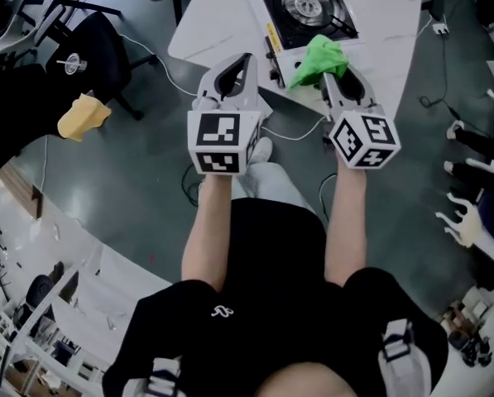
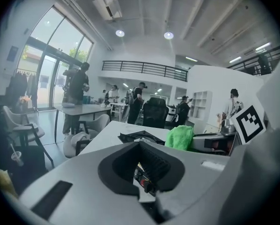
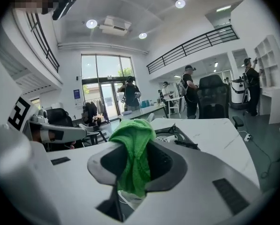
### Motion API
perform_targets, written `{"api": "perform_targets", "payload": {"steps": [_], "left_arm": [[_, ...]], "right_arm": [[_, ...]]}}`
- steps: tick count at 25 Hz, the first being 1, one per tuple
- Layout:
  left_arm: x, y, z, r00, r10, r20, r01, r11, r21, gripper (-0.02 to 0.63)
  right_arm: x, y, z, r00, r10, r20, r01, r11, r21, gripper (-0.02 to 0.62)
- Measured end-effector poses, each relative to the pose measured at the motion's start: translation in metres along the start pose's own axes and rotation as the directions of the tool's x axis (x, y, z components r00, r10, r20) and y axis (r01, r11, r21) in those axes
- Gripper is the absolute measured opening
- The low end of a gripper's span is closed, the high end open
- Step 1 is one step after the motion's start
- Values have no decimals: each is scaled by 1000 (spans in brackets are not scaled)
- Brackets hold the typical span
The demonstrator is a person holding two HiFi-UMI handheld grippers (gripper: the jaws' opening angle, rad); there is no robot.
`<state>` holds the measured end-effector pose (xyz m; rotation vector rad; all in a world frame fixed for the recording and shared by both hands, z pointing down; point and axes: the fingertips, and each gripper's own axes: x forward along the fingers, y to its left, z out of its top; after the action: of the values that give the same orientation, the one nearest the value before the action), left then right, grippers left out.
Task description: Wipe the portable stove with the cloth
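Note:
The portable stove [image 1: 306,8], black on top with a round burner, sits on the white table [image 1: 222,11]. A bright green cloth [image 1: 319,59] hangs over the stove's near edge, with my right gripper [image 1: 326,78] shut on it. In the right gripper view the cloth [image 3: 135,149] drapes down between the jaws, and the stove [image 3: 176,136] lies just behind. My left gripper [image 1: 247,59] is shut on nothing, at the table edge left of the stove. From its own view the stove [image 2: 139,136] and the cloth [image 2: 179,137] lie just ahead to the right.
A black office chair [image 1: 93,44] and a yellow rag [image 1: 83,116] are on the floor at the left. Cables [image 1: 300,135] trail under the table edge. White mannequin hands [image 1: 468,213] lie at the right. Several people stand far back in the room.

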<state>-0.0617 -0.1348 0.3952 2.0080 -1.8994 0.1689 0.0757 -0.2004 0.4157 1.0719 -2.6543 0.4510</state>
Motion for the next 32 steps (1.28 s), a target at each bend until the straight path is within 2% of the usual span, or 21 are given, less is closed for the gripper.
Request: {"api": "perform_targets", "payload": {"steps": [7, 14, 17, 22, 25, 27, 32], "left_arm": [[26, 11, -13, 1000, -5, -9, 4, 998, -68, 0], [35, 11, -37, 998, -9, -58, 4, 995, -102, 0], [35, 14, -49, 996, 0, -92, -7, 997, -72, 0], [41, 11, -60, 993, -20, -116, 10, 996, -86, 0], [45, 14, -61, 992, -28, -125, 18, 996, -83, 0], [47, 19, -63, 990, -27, -137, 16, 997, -80, -1], [58, 27, -70, 985, -35, -169, 22, 996, -81, 0]], "right_arm": [[6, 6, -10, 996, -10, -85, -2, 989, -148, 94], [21, 10, -43, 986, 11, -166, -32, 992, -119, 94], [28, 14, -59, 982, 12, -190, -33, 994, -106, 94], [43, 22, -78, 976, 28, -216, -46, 996, -79, 94], [51, 27, -86, 970, 21, -242, -47, 994, -99, 94], [58, 30, -90, 970, 13, -245, -43, 992, -117, 94], [68, 27, -91, 971, 12, -237, -31, 997, -73, 94]]}}
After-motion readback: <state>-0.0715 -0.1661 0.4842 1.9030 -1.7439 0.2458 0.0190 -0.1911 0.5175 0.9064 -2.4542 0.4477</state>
